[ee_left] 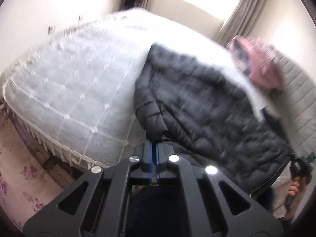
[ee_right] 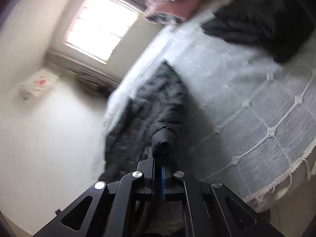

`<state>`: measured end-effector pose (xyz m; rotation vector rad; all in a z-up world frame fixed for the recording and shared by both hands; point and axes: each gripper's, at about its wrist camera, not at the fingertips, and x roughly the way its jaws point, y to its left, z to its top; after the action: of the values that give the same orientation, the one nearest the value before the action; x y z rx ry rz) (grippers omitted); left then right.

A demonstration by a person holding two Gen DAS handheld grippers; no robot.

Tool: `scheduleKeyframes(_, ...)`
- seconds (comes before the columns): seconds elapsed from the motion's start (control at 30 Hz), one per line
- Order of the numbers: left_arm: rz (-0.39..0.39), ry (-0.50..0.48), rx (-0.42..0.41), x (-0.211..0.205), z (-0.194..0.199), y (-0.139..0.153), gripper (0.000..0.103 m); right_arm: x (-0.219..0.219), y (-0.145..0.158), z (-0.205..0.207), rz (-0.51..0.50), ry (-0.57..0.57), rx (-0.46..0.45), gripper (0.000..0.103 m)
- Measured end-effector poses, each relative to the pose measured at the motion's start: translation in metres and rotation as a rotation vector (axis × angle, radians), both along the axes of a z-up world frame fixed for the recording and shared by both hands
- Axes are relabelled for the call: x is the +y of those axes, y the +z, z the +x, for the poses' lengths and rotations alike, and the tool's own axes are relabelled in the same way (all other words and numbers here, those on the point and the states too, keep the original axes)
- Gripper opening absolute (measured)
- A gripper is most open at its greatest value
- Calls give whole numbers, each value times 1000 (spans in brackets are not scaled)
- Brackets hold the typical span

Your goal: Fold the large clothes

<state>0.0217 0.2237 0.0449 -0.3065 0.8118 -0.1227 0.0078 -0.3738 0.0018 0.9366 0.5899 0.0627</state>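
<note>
A black quilted puffer jacket lies spread over the white bed. My left gripper is shut on a padded edge of the jacket at the bed's near side. In the right wrist view my right gripper is shut on another padded end of the jacket, which stretches away along the bed's edge. Another dark part of the jacket lies at the top right. Both views are blurred by motion. The right gripper and the hand holding it also show at the far right of the left wrist view.
A pink garment lies on the bed near a grey padded headboard. The bed cover has a fringed edge above a floral skirt. A bright window and curtains are behind.
</note>
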Motion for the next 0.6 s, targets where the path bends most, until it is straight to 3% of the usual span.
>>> scheduleKeyframes(0.17, -22, 13, -133, 20, -21, 61, 3, 0, 70, -33, -29, 25, -224, 3)
scheduleKeyframes(0.3, -12, 35, -159, 25, -2, 73, 3, 2, 115, -38, -110, 28, -339, 3)
scheduleKeyframes(0.6, 41, 45, -131, 0, 64, 60, 4, -9, 94, 50, -135, -15, -236, 4)
